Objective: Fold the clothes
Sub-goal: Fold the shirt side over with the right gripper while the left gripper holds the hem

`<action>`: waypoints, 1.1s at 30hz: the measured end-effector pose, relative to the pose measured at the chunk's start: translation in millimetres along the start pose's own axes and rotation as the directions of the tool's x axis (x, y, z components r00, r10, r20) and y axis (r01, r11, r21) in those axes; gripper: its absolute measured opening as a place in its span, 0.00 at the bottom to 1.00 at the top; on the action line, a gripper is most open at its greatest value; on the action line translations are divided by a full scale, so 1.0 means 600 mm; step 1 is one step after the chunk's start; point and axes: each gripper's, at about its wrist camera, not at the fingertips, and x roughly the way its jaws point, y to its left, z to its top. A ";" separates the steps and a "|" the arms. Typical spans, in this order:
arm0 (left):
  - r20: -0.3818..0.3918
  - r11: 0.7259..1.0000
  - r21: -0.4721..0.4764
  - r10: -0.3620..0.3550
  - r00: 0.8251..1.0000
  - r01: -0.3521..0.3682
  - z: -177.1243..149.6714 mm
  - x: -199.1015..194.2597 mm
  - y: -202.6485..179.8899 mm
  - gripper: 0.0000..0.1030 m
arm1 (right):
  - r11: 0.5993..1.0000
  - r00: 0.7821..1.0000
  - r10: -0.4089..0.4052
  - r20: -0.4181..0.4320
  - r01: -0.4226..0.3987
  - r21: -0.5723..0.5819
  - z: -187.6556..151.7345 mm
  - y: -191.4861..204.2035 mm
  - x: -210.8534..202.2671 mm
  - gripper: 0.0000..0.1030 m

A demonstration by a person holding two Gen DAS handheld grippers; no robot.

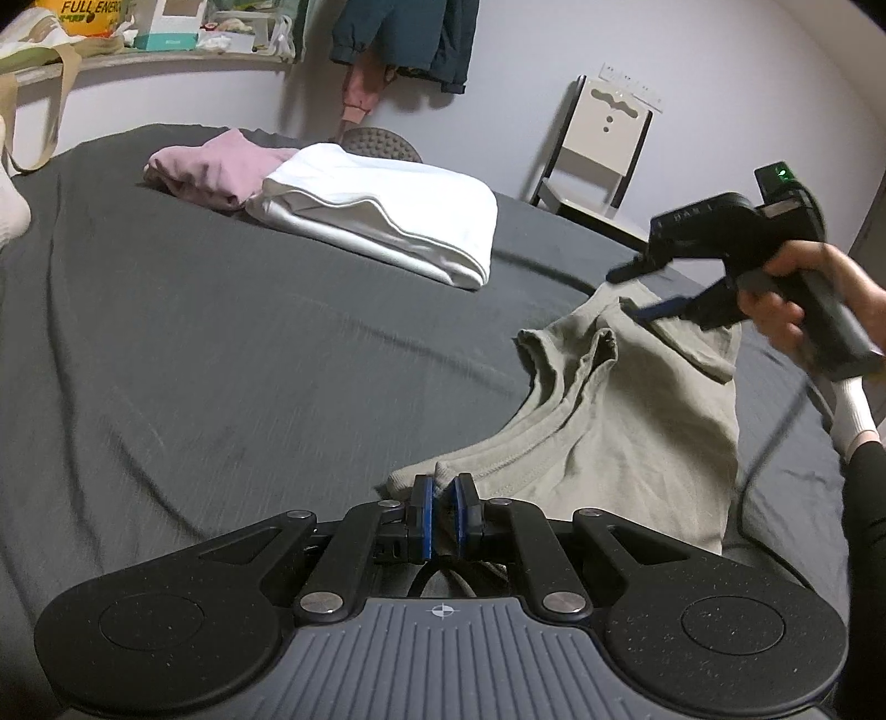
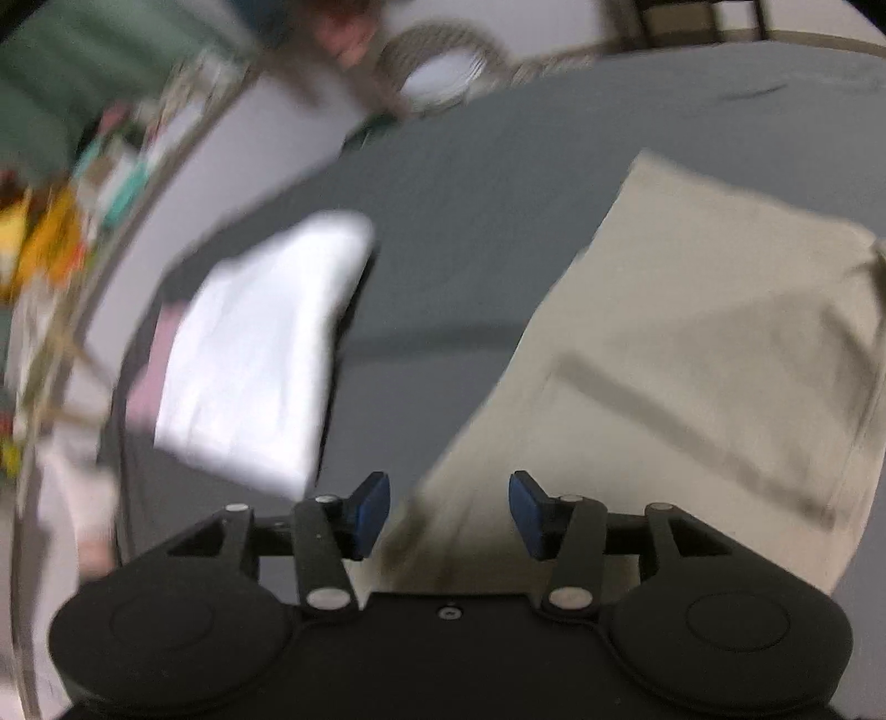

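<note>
While the left gripper (image 1: 444,494) pinches a bunched edge of the olive-green T-shirt (image 1: 620,426) between its blue pads, nearly closed with only the cloth between them, the rest of the shirt lies crumpled on the dark grey bedsheet (image 1: 249,354), its collar and a sleeve turned up toward the far side. In the left wrist view the right gripper (image 1: 637,291) is held by a person's hand (image 1: 797,302) above the shirt's far edge, with its fingers spread apart and nothing between them. The right wrist view, heavily blurred, shows the same: its blue pads (image 2: 372,509) stand wide apart over the shirt, gripping nothing.

Farther back on the bed sit a folded white garment (image 1: 387,216) and, touching it on the left, a folded pink garment (image 1: 216,166). A shelf (image 1: 166,58) on the wall carries a yellow package (image 1: 83,16) reading "FULL ENERG", cut off by the frame, and a white-and-teal box (image 1: 171,25) whose print is too small to read. Dark teal clothing (image 1: 404,39) hangs on the wall, and a folding chair (image 1: 598,149) stands past the bed.
</note>
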 end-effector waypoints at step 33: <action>0.060 0.994 -0.023 0.108 0.992 -0.107 0.002 -0.024 0.003 0.20 | 1.000 0.993 -0.020 -0.115 0.018 -0.015 -0.017 0.091 0.092 0.47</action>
